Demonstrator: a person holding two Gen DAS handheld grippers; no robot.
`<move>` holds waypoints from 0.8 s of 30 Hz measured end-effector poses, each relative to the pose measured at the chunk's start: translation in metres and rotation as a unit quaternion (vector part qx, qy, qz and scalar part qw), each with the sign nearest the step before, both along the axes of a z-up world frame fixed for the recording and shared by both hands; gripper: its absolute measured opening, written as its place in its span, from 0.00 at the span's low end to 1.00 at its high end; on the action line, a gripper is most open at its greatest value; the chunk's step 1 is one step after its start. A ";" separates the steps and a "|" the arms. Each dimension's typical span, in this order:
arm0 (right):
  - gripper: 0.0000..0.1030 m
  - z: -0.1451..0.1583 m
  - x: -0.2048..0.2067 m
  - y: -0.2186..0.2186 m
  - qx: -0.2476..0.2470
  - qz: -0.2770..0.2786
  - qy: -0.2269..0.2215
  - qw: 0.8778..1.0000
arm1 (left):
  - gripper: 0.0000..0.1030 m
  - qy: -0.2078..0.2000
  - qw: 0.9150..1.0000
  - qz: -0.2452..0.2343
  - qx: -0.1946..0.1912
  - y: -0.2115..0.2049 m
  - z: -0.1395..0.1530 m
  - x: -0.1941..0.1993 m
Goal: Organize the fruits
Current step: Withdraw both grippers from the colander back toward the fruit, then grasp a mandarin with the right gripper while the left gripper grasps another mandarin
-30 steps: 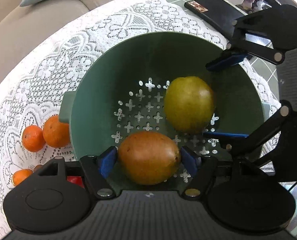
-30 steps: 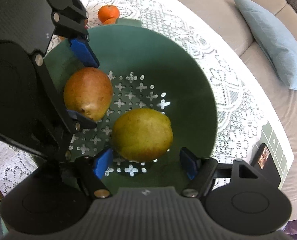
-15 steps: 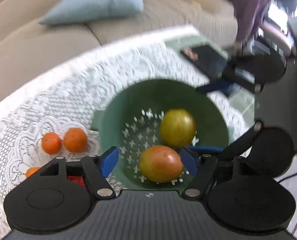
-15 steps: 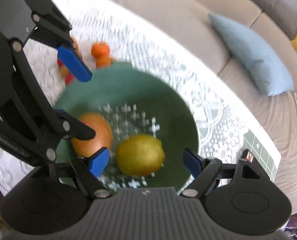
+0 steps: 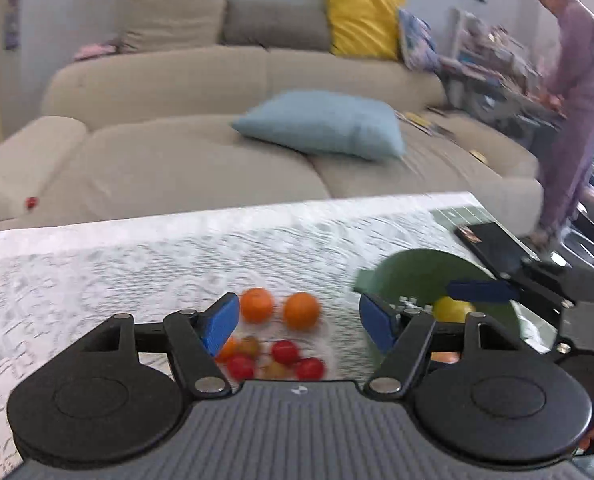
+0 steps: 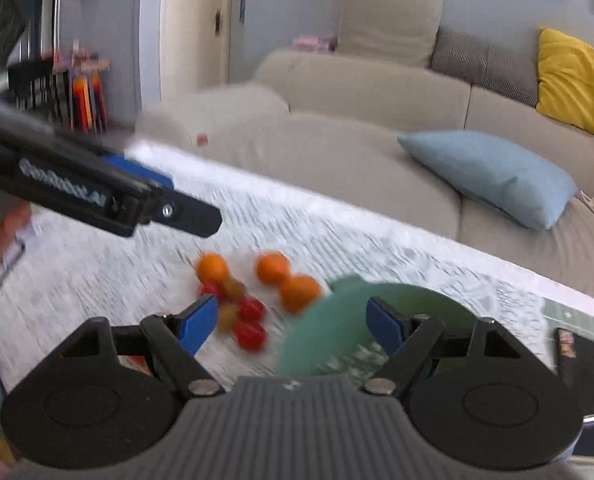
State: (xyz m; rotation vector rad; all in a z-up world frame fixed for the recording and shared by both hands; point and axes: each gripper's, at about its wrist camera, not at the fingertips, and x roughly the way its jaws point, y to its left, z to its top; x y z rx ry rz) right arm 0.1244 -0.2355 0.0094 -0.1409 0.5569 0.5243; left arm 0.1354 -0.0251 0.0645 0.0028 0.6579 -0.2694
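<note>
A green colander bowl (image 5: 421,276) sits on the lace tablecloth at the right; a yellow-green fruit (image 5: 451,309) shows inside it. The bowl also shows in the right wrist view (image 6: 329,336). Two oranges (image 5: 279,309) and several small red and yellow tomatoes (image 5: 275,358) lie on the cloth left of the bowl; they show in the right wrist view too, oranges (image 6: 273,268) and tomatoes (image 6: 249,320). My left gripper (image 5: 299,322) is open and empty, raised above the tomatoes. My right gripper (image 6: 293,322) is open and empty above the bowl's left rim. Both views are blurred.
A black phone-like slab (image 5: 493,246) lies at the table's right end. A beige sofa (image 5: 217,152) with a light blue cushion (image 5: 321,124) stands behind the table. A person in purple (image 5: 573,100) stands at the far right.
Both grippers have lifted up and back out of the bowl and tilted toward level. The two large fruits stayed in the bowl. The views now take in the sofa and room.
</note>
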 end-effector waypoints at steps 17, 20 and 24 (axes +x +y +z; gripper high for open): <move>0.56 -0.064 -0.058 0.063 0.035 -0.052 -0.027 0.998 | 0.72 -0.022 0.996 0.077 -0.026 0.061 -0.064 -0.059; 0.55 -0.077 -0.053 0.064 0.039 -0.050 0.003 0.998 | 0.71 -0.011 0.996 0.085 -0.022 0.065 -0.075 -0.058; 0.46 -0.093 -0.048 0.067 0.043 -0.050 0.037 0.997 | 0.71 0.000 0.995 0.094 -0.019 0.070 -0.086 -0.057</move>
